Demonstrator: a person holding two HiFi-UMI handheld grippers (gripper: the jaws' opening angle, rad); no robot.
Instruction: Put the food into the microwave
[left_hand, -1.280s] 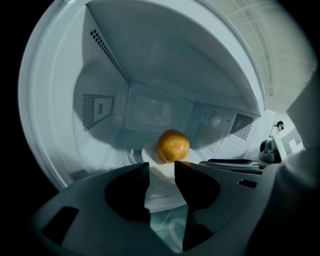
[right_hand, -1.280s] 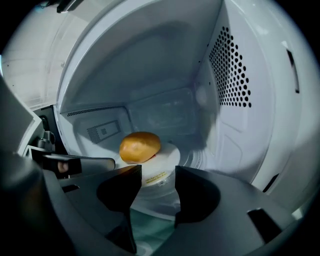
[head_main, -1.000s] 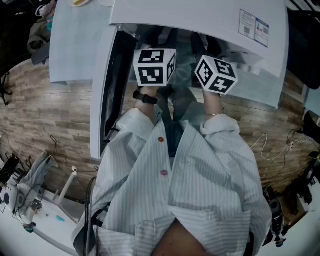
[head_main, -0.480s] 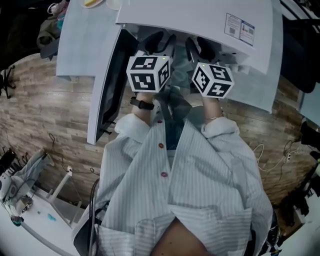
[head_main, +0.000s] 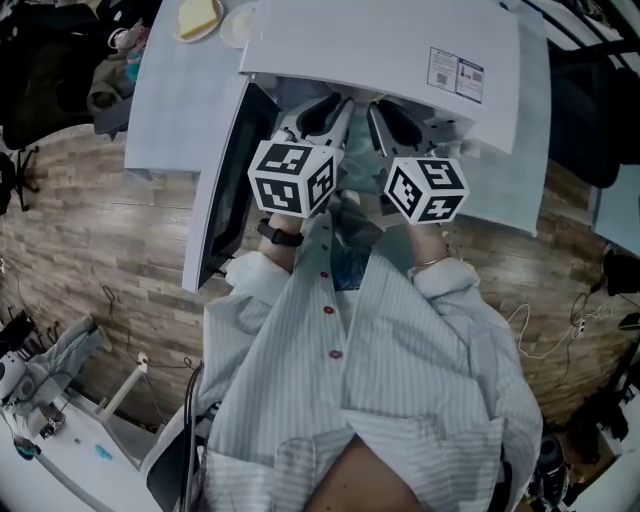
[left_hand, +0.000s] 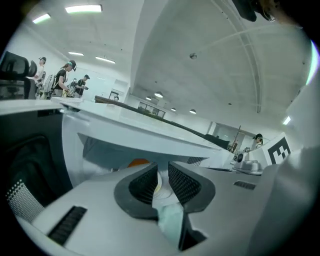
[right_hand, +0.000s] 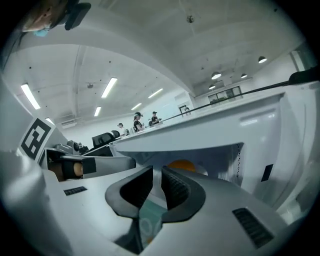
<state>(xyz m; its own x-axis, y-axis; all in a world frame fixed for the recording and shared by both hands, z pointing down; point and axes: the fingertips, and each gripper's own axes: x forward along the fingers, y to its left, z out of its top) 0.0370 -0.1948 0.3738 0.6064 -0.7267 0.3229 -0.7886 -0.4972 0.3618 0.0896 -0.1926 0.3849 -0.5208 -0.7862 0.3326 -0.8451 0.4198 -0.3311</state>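
The white microwave (head_main: 380, 45) sits on a pale tabletop (head_main: 170, 100). Its door (head_main: 222, 190) is swung wide to the left, so the cavity mouth stands unblocked. Both grippers hang side by side just before that mouth, near each other but apart, under the front edge of the microwave's top. The left gripper (left_hand: 163, 174) is closing, its ribbed black pads a narrow gap apart with nothing between them. The right gripper (right_hand: 156, 181) is closing likewise, and is empty. The food (right_hand: 181, 164), a rounded orange lump, lies inside the cavity on a smooth white plate (right_hand: 202, 171), beyond both sets of fingertips. The door's inner face is dark glass in a white frame. Wood-plank floor (head_main: 90, 215) lies below.
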